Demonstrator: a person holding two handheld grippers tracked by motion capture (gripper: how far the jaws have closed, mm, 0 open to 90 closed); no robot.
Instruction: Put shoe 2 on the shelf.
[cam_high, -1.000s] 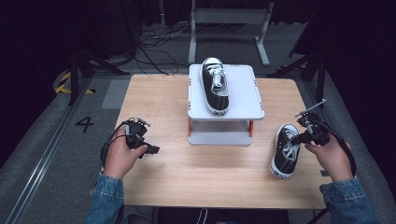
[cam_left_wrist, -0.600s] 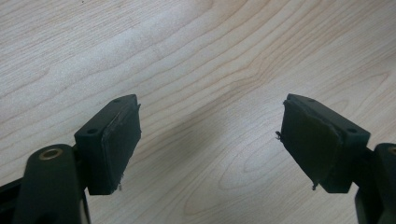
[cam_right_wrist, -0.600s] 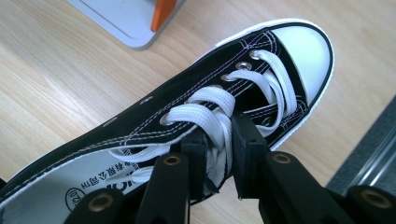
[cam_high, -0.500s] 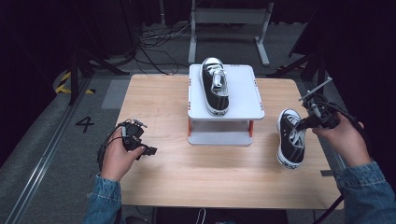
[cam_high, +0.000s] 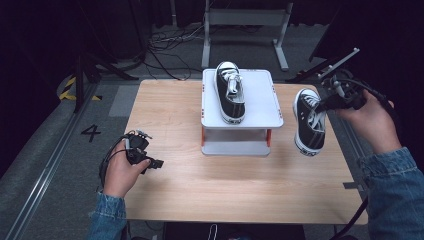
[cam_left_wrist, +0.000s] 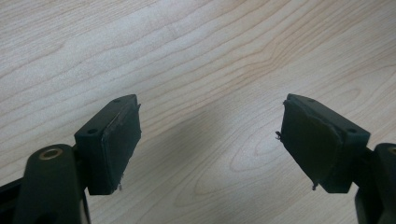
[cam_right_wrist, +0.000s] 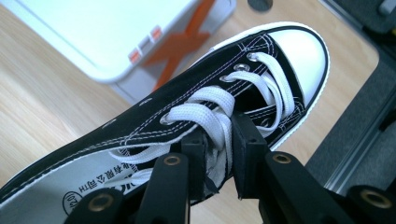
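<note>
Hanging from the right gripper (cam_high: 330, 102), clamped on its laces/tongue, the second shoe (cam_high: 308, 121) was in the air just right of the white stand (cam_high: 260, 97), toe toward the person, long axis roughly parallel w/ the first shoe (cam_high: 229, 91) on top. Free deck space lay to that shoe's right, i.e. toward the carried one, so the right hand was nearer. Left gripper (cam_left_wrist: 210, 140) sat spread wide, empty, over the table (cam_high: 165, 115) well to the left.

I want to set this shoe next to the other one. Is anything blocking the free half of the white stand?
Nothing visible does. The held shoe hangs in the right gripper, right of the stand. The other shoe takes its left half; the right half looks bare.
</note>
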